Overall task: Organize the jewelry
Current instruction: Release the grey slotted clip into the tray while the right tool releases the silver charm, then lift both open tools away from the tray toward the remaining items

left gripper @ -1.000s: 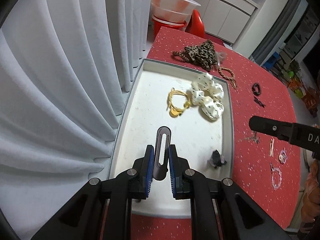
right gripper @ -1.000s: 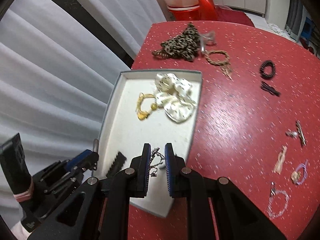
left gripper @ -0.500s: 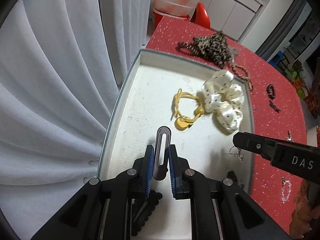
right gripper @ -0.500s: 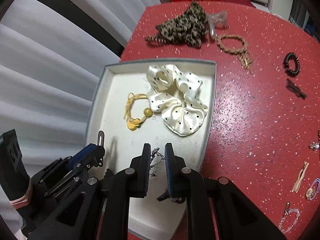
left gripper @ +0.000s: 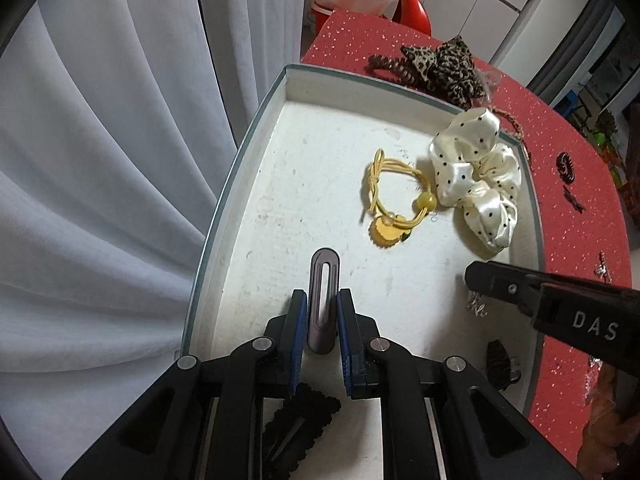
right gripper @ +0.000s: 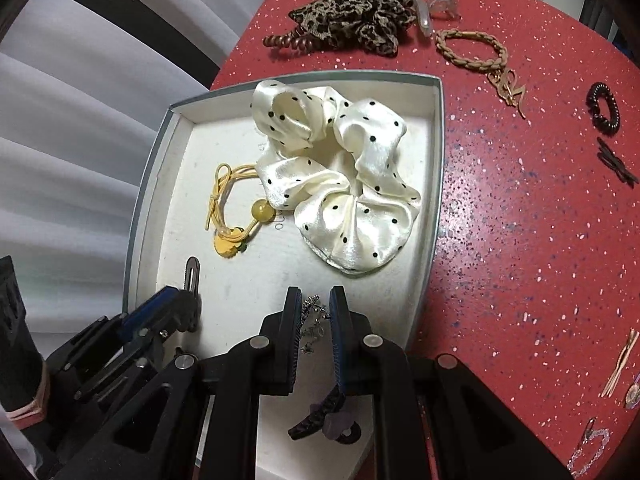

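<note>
My left gripper (left gripper: 322, 300) is shut on a grey oval hair clip (left gripper: 323, 280), held just above the white floor of the grey tray (left gripper: 240, 152); the clip also shows in the right wrist view (right gripper: 192, 274). My right gripper (right gripper: 315, 304) is shut on a small silver chain piece (right gripper: 314, 316) over the tray's near right part. In the tray lie a cream polka-dot scrunchie (right gripper: 340, 176), a yellow hair tie (right gripper: 236, 208), a dark claw clip (right gripper: 326, 424) and a black scalloped clip (left gripper: 300, 420).
On the red table (right gripper: 520, 240) outside the tray lie a leopard scrunchie (right gripper: 356, 8), a brown coil tie (right gripper: 286, 40), a braided bracelet (right gripper: 472, 48), a black coil tie (right gripper: 602, 108) and small clips at right (right gripper: 618, 360). White curtains (left gripper: 100, 160) hang at the left.
Both grippers moved forward over the tray, still holding their items. The right gripper drew closer to the scrunchie; the left clip came lower toward the tray floor.
</note>
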`<state>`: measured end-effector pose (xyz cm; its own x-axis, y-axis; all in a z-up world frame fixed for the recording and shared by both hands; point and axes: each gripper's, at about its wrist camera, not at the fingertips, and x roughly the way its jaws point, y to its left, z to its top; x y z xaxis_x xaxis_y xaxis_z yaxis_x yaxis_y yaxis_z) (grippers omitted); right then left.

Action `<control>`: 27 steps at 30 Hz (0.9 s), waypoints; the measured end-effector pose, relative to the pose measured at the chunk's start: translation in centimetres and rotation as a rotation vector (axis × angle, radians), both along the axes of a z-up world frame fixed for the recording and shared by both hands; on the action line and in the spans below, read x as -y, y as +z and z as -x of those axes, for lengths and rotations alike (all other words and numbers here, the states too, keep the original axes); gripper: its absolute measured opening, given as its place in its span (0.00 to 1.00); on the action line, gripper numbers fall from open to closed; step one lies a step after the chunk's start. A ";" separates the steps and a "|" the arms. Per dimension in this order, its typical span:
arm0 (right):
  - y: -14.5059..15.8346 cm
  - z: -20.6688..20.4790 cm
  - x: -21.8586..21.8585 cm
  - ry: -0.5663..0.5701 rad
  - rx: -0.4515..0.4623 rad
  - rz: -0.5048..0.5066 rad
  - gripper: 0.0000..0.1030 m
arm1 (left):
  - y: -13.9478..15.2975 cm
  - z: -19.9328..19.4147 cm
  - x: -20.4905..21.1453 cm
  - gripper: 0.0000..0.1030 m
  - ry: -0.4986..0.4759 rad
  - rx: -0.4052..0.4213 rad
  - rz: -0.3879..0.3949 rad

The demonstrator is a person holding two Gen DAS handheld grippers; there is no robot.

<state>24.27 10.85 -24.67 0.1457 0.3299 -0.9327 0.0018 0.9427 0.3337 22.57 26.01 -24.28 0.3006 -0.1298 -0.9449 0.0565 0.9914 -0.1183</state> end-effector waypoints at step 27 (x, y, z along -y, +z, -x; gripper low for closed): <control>7.1 2.1 4.3 -0.062 0.062 -0.064 0.57 | 6.3 4.2 -0.9 1.00 0.063 0.083 -0.039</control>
